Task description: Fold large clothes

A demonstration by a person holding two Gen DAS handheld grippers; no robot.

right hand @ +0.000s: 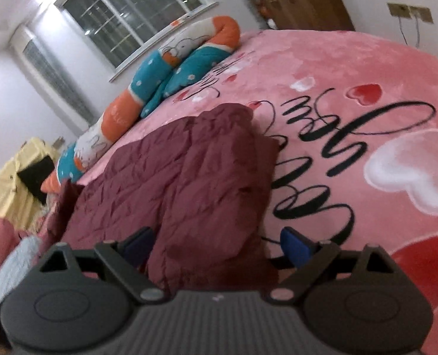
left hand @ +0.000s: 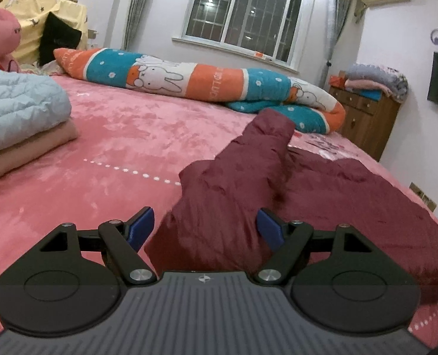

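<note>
Bed [left hand: 115, 136]: covered by a pink plush spread; in the right wrist view it carries black script lettering with red and white hearts.
Maroon jacket [left hand: 322, 195]: a puffy, quilted garment lying on the bed spread, directly ahead of both grippers; one sleeve [left hand: 266, 136] points up toward the rolled quilt.
Rolled quilt [left hand: 189, 77]: orange, teal and white with rabbit print, stretched along the far side of the bed under the window [left hand: 245, 11].
Folded stack [left hand: 17, 112]: a pale blue quilted piece on top of a peach one, at the left of the bed, well apart from the jacket.
Wooden cabinet [left hand: 366, 115]: stands beyond the bed's far corner, with folded textiles on top.
Left gripper [left hand: 205, 227]: blue-padded fingers [left hand: 143, 226] spread wide, the near edge of the jacket showing between them, not pinched.
Right gripper [right hand: 216, 247]: fingers [right hand: 297, 248] wide apart over the jacket's near edge, nothing clamped; the view is tilted and slightly blurred.
</note>
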